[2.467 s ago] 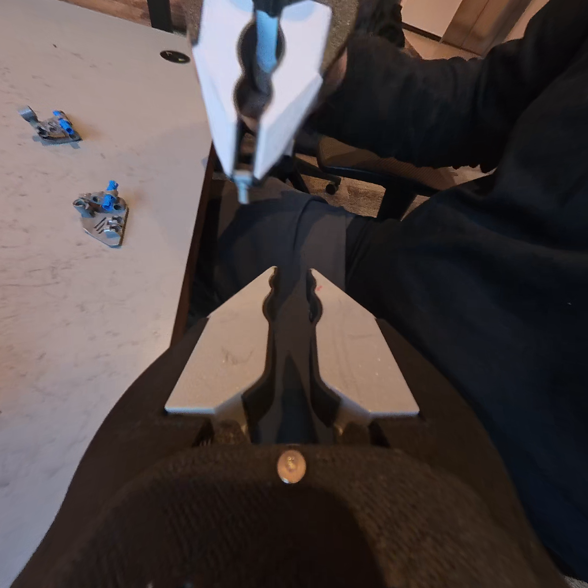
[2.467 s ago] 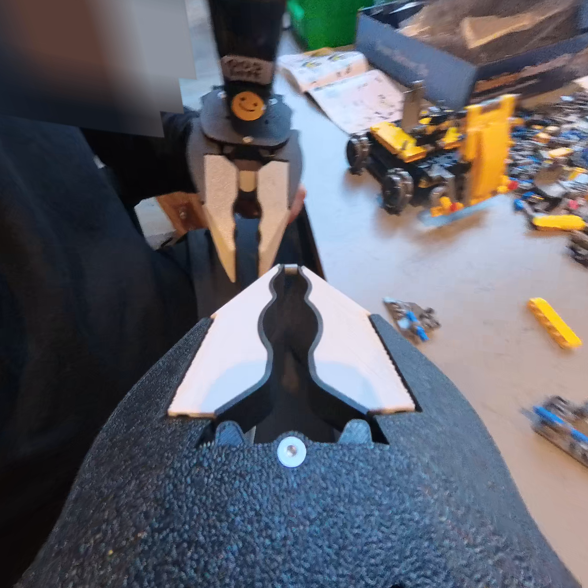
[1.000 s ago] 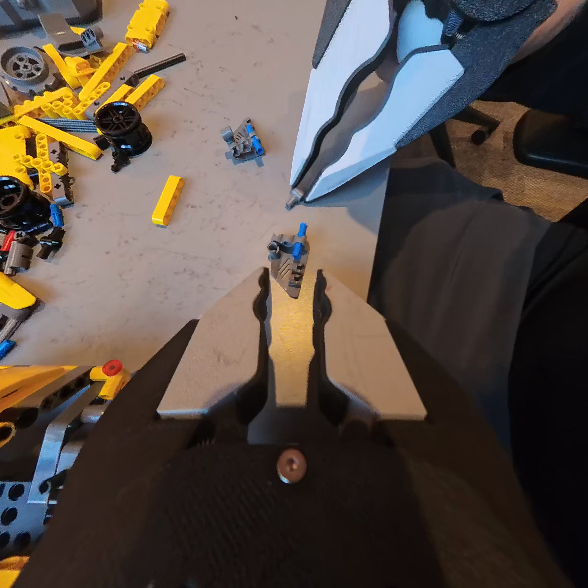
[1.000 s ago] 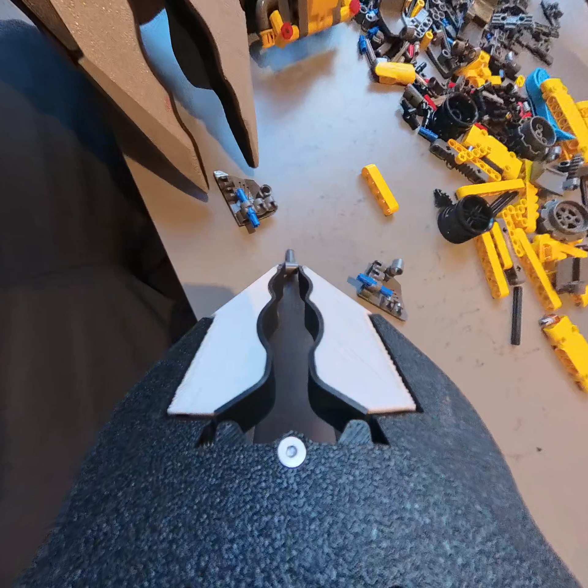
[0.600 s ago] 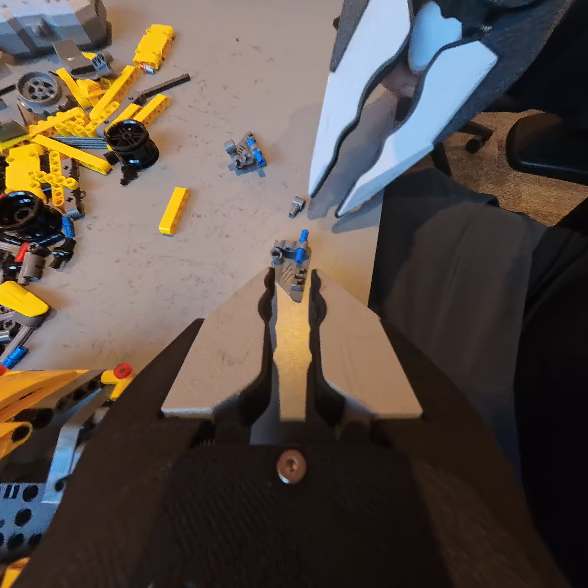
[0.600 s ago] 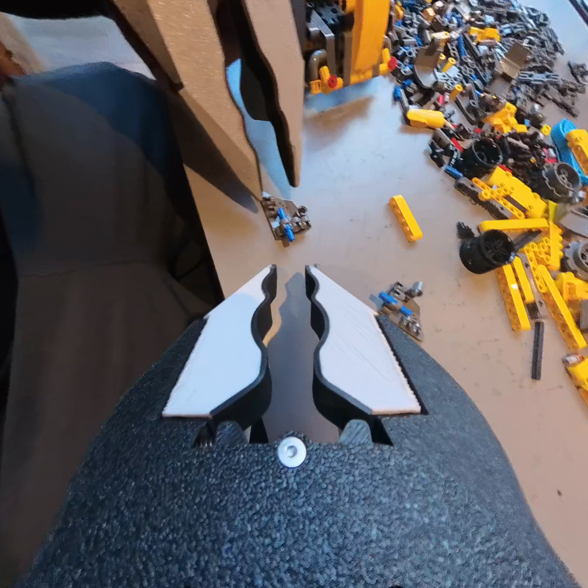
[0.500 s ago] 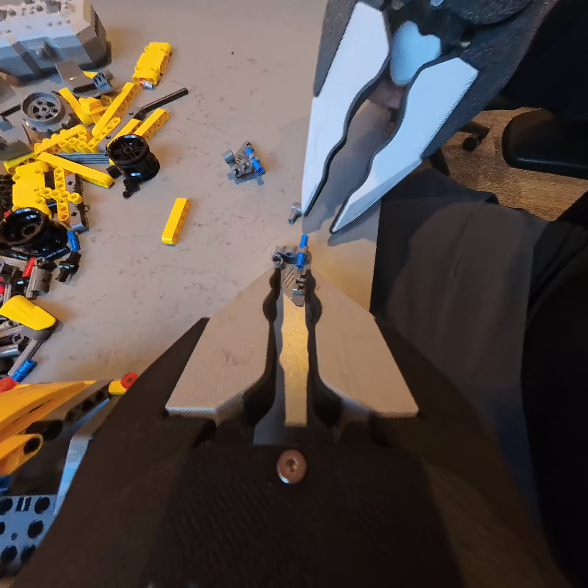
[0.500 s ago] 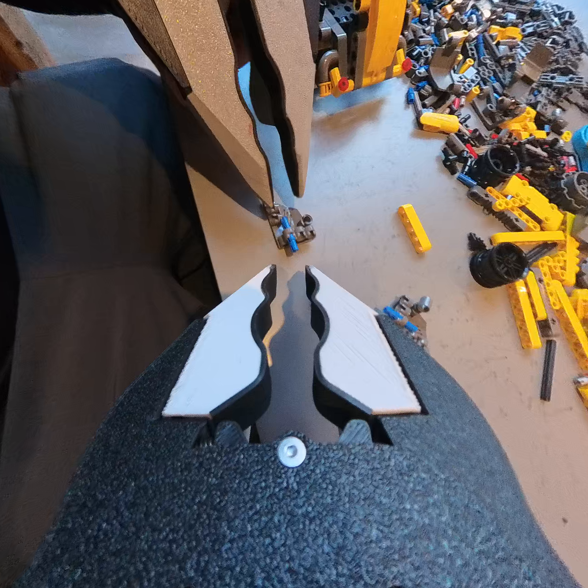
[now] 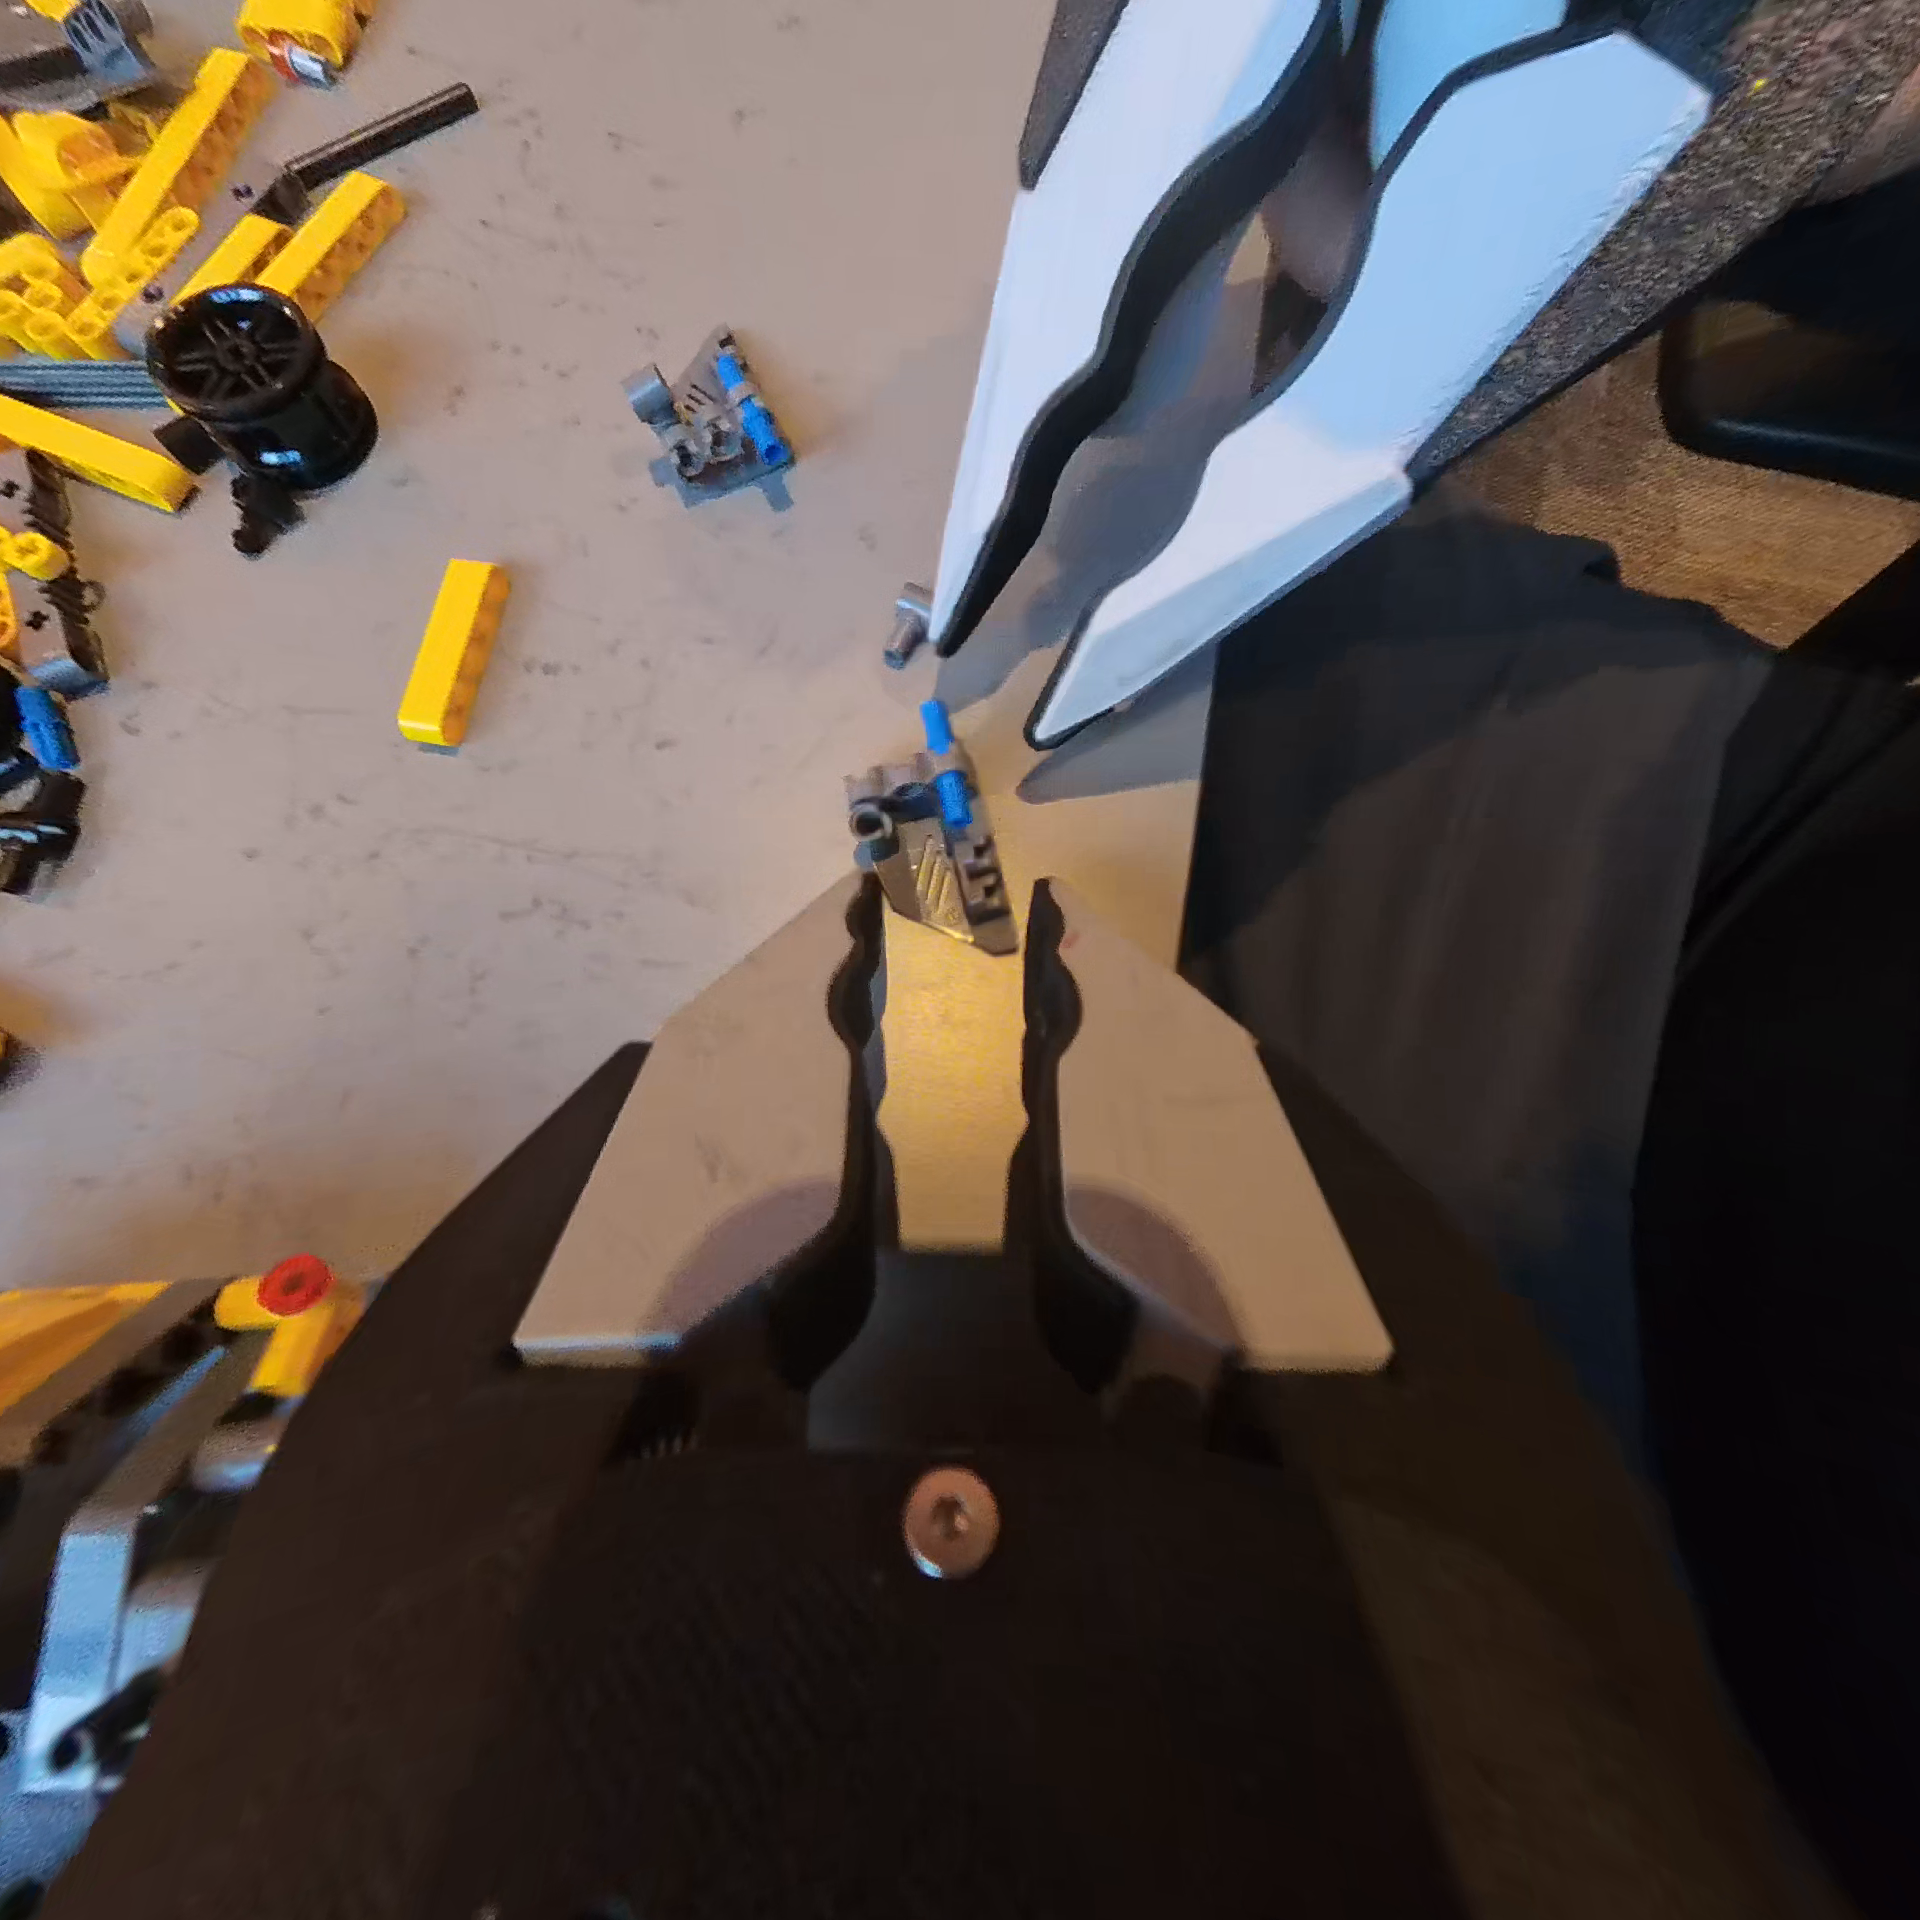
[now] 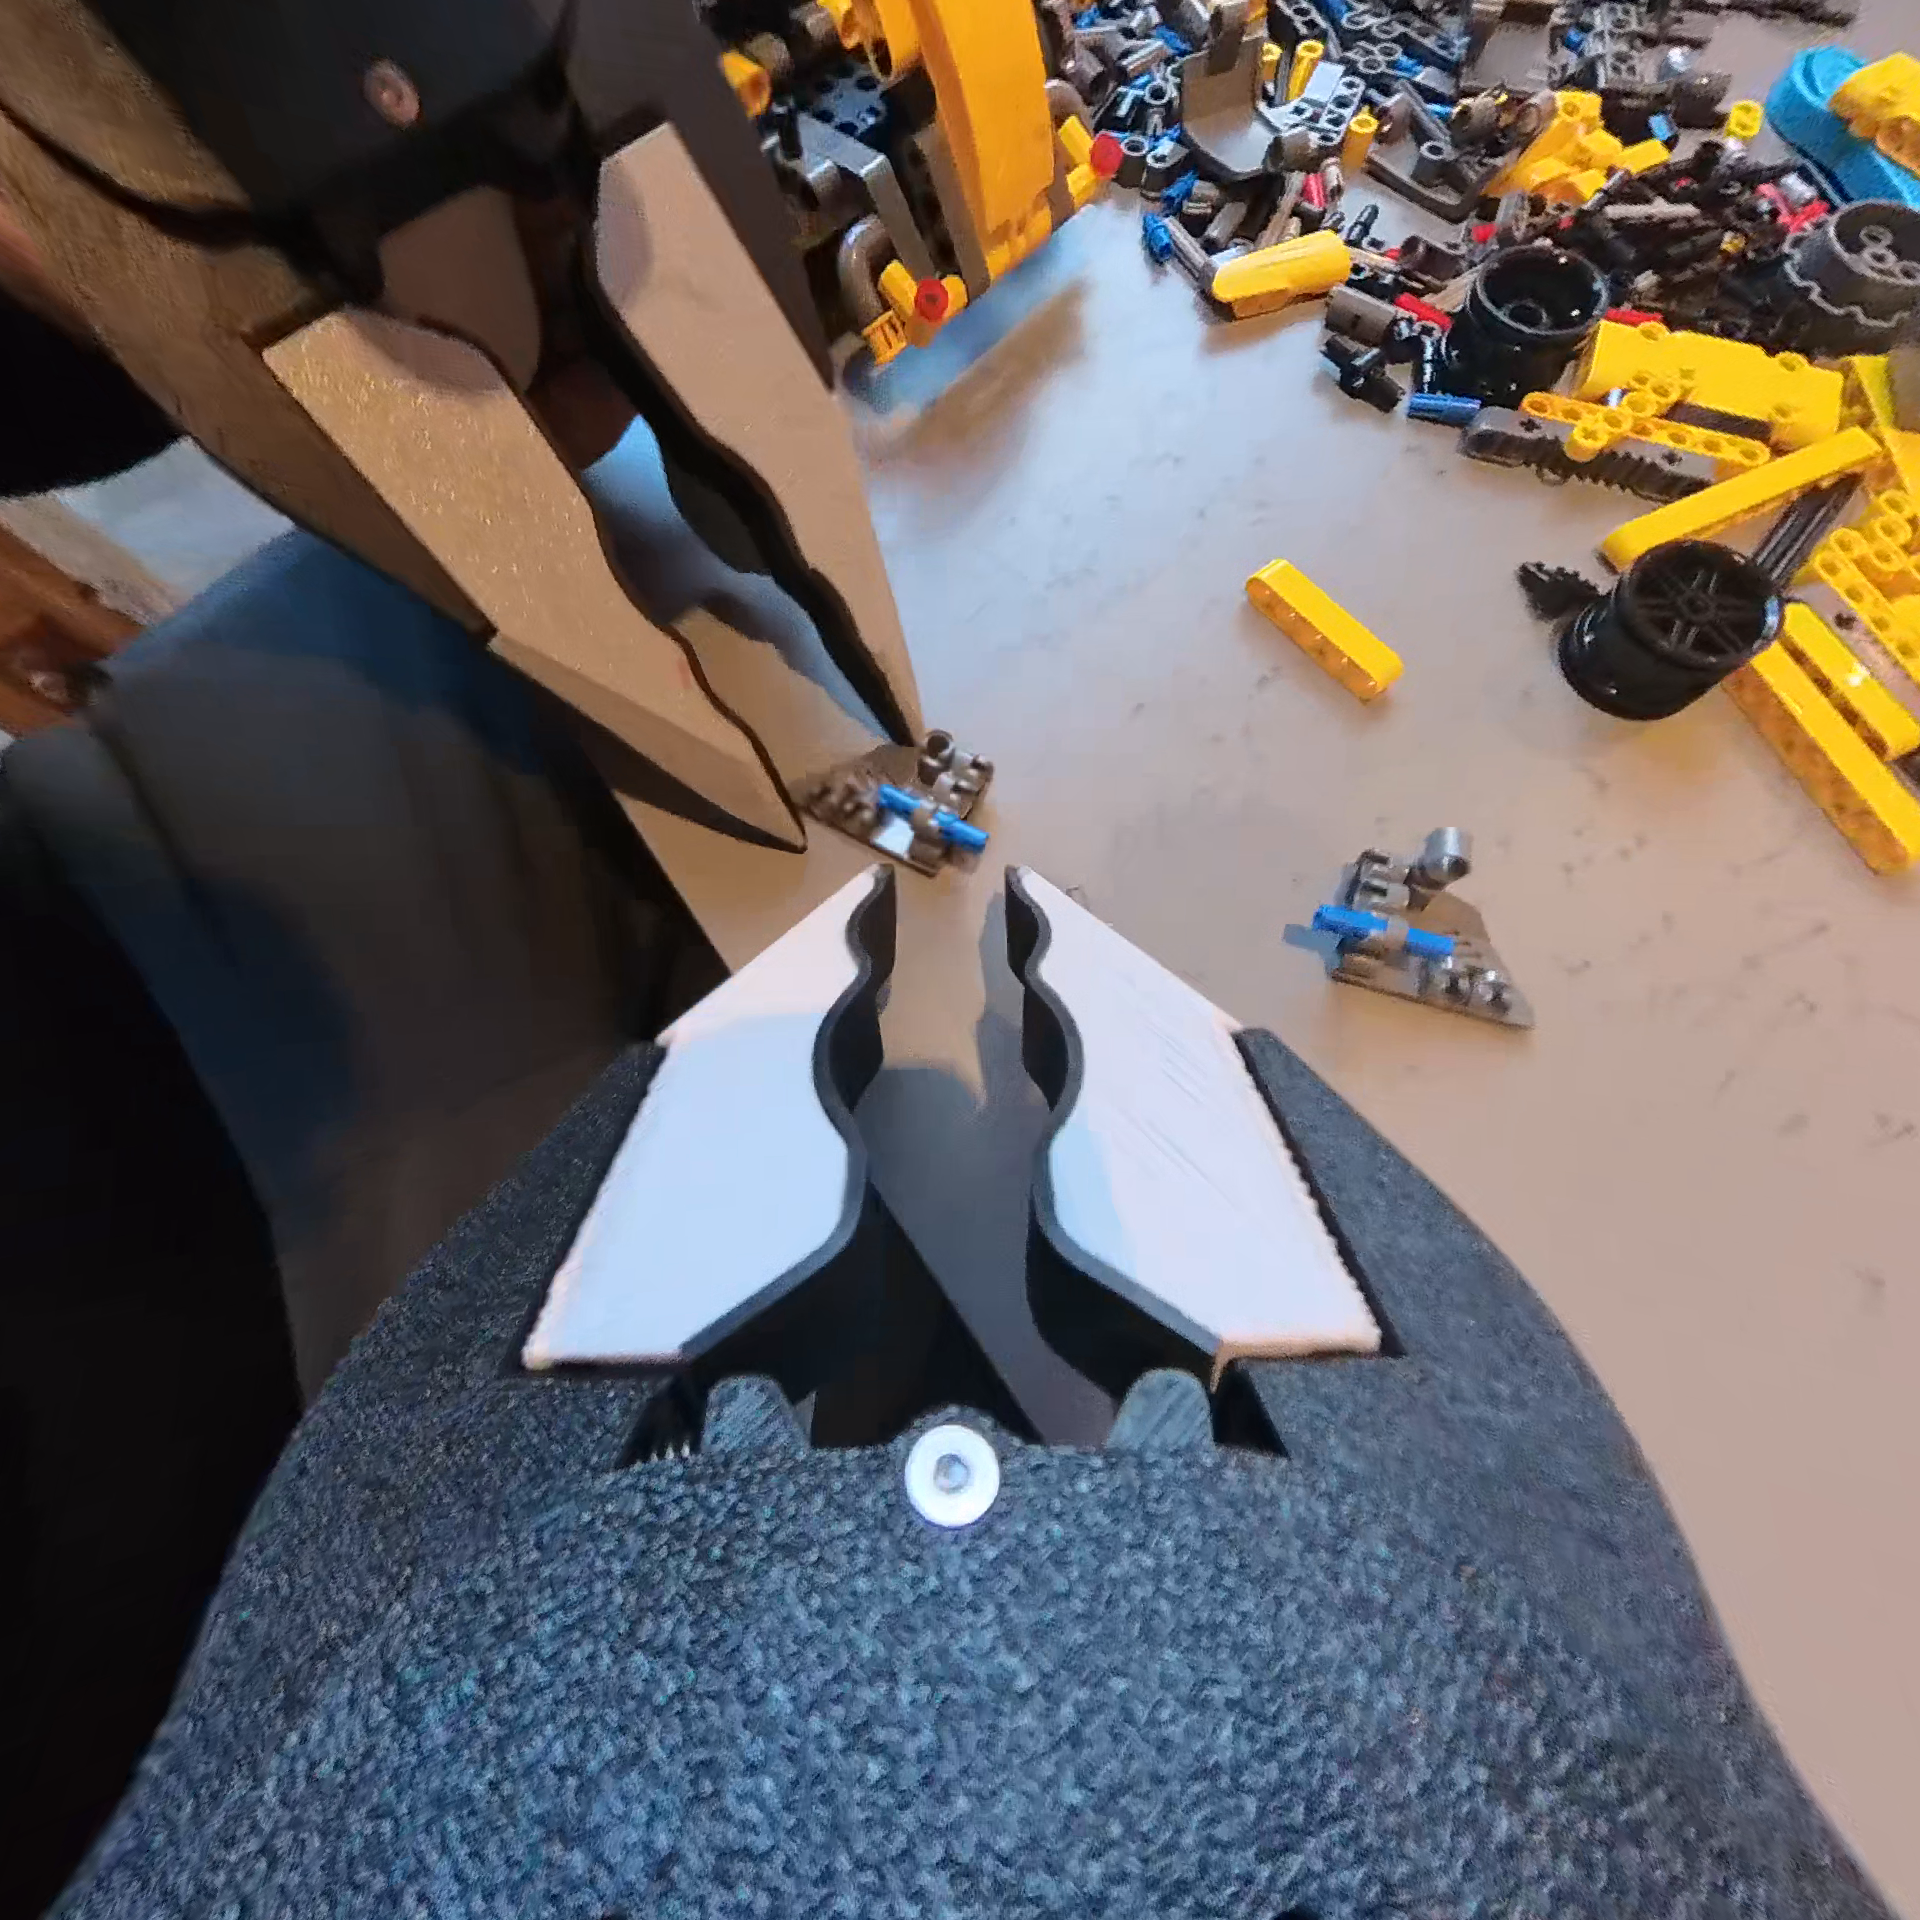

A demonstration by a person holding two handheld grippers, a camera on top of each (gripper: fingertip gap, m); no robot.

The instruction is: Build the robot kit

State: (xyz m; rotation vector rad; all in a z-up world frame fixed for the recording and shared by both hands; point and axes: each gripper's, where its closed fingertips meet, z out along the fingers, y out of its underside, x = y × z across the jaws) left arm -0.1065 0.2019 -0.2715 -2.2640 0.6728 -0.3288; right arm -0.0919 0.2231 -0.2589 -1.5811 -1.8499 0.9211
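A small grey wedge-shaped brick assembly with a blue pin (image 9: 935,842) lies near the table's edge. My left gripper (image 9: 951,894) is open, with its fingertips on either side of the assembly's narrow end. In the right wrist view the left gripper (image 10: 852,795) flanks the same assembly (image 10: 904,805). My right gripper (image 10: 948,878) is open and empty, just short of the assembly. In the left wrist view it (image 9: 992,691) hangs over the table edge. A tiny grey pin (image 9: 906,623) lies on the table beside its fingertip.
A second grey assembly with blue pins (image 10: 1413,945) (image 9: 707,426), a yellow beam (image 10: 1325,629) and a black wheel (image 10: 1662,629) lie on the table (image 10: 1143,520). A yellow vehicle model (image 10: 966,156) and a pile of loose parts (image 10: 1558,208) lie beyond. A person's lap (image 9: 1455,935) borders the table edge. From either gripper's tips it is about 15 centimetres to the black wheel (image 10: 1662,629). The left camera catches it too, in the left wrist view (image 9: 282,367).
Both grippers moved from over the lap to the table. The right gripper opened and the tiny grey pin now lies on the table. The left gripper closed in on the grey assembly.
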